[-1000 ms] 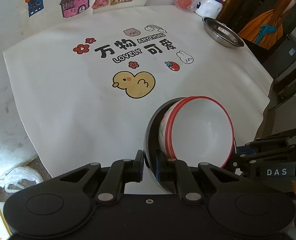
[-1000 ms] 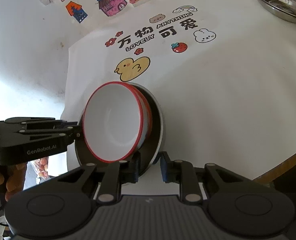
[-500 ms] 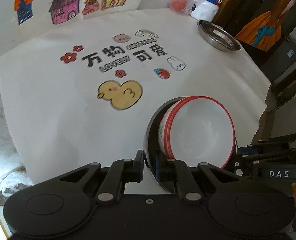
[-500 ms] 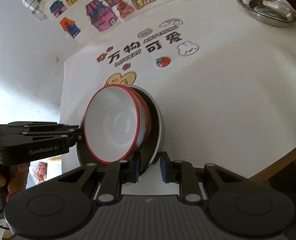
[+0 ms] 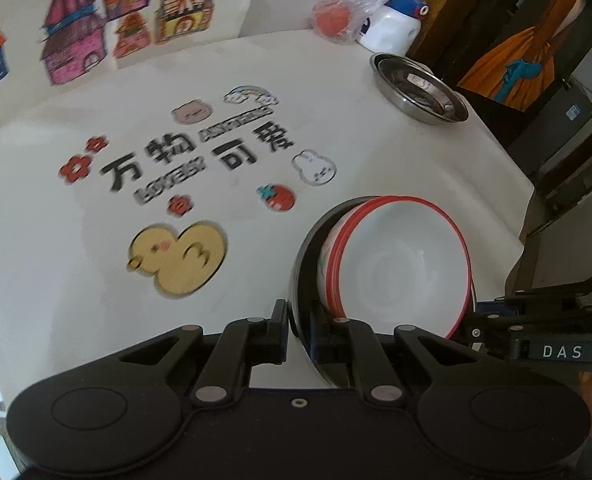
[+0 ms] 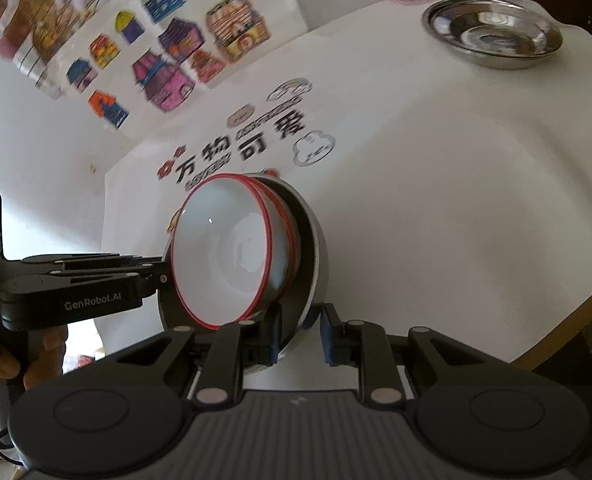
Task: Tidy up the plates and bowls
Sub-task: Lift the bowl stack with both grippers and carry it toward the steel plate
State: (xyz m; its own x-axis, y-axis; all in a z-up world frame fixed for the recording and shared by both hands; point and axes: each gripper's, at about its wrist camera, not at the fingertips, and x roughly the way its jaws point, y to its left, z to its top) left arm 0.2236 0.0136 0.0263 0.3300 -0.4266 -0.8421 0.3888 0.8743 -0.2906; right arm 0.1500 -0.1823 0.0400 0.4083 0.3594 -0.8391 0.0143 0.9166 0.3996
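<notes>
Bare tablecloth [image 5: 376,140]; steel dish [image 5: 418,88] far corner.

I saw bright, soft daylight; motion blur smeared the tablecloth print [image 5: 200,160], edges bowed by fisheye, and a glare spot shone in the bowl [image 6: 224,256].

White tablecloth [image 5: 396,152] printed with a yellow duck [image 5: 178,260], black Chinese characters [image 5: 200,156], red flowers, a strawberry [image 5: 278,197] and a rabbit outline [image 5: 315,167]. Beyond the cloth's far edge: coloured house drawings [image 5: 76,40] upright against the wall. At the cloth's far right corner: a white-and-blue container [image 5: 390,26], with a red-orange round item [image 5: 332,20] under clear plastic just beside it.
</notes>
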